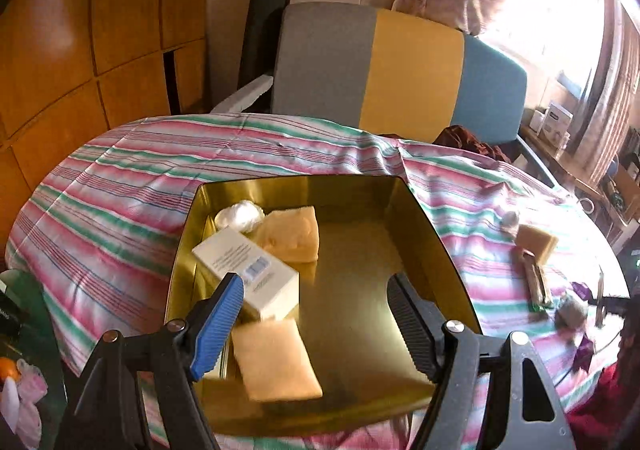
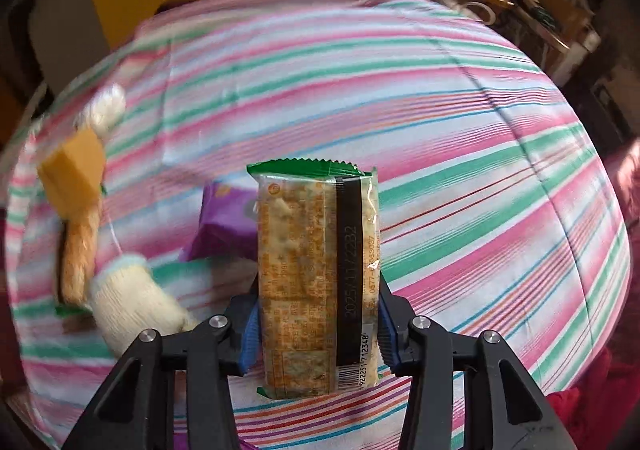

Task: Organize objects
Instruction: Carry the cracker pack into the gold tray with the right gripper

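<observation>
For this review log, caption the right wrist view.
Right hand-held gripper shut on cracker packet above striped cloth.

One gold tin sat on the striped cloth. Inside it lay four things: two yellow sponges, one far and one near, one white box, and one white ball of cotton at the far left.

Outside the tin, the right wrist view showed two cracker packets, one upright in the middle and one at the left, one yellow sponge, one purple packet, and one cream knitted glove. One chair stood beyond.
</observation>
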The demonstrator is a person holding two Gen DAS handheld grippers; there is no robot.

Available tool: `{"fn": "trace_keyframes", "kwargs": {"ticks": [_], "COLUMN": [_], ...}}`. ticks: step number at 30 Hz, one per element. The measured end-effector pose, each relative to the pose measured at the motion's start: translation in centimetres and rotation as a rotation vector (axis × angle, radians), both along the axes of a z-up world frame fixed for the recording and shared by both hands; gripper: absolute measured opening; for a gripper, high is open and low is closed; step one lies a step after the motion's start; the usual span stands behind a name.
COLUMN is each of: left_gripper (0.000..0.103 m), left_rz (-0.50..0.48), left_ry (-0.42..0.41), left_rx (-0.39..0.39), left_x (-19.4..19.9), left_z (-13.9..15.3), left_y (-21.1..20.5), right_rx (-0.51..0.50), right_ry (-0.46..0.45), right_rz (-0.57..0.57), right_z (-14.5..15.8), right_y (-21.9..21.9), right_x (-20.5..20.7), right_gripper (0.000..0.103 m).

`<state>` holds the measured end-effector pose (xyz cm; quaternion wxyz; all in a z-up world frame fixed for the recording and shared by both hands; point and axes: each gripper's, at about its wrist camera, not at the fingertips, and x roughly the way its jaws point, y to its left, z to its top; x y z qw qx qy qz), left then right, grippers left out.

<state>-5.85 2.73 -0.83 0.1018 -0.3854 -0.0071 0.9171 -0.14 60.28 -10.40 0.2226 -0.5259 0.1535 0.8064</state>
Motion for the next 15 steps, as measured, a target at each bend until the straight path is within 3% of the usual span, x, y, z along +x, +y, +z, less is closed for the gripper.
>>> {"fn": "trace_keyframes", "kwargs": {"ticks": [4, 7, 11, 15], "left_gripper": [0.076, 0.076, 0.076, 0.076], "left_rz": [-0.015, -0.016, -0.018, -0.02], "left_ry": [-0.029, -0.045, -0.058, -0.065], "left_rx": [-0.003, -0.004, 0.0, 0.004], "left_x": [0.9, 1.4, 1.8, 2.0], "left_z": [-0.9, -1.6, -2.1, -2.4], "left_y": [-0.2, -0.3, -0.4, -0.8], "right_rx": [0.012, 0.017, 0.011, -0.036], "right_ry": [0.098, 0.163, 0.227, 0.248], "right_rz": [-0.02, 0.021, 0.159, 0.347], "right_z": [2.1, 4.9, 7.9, 9.1], "right_y": [-0.7, -3.5, -9.0, -16.6], "right_x": [0.1, 0.4, -0.8, -3.4], "right_gripper": [0.047, 0.047, 0.047, 0.047]}}
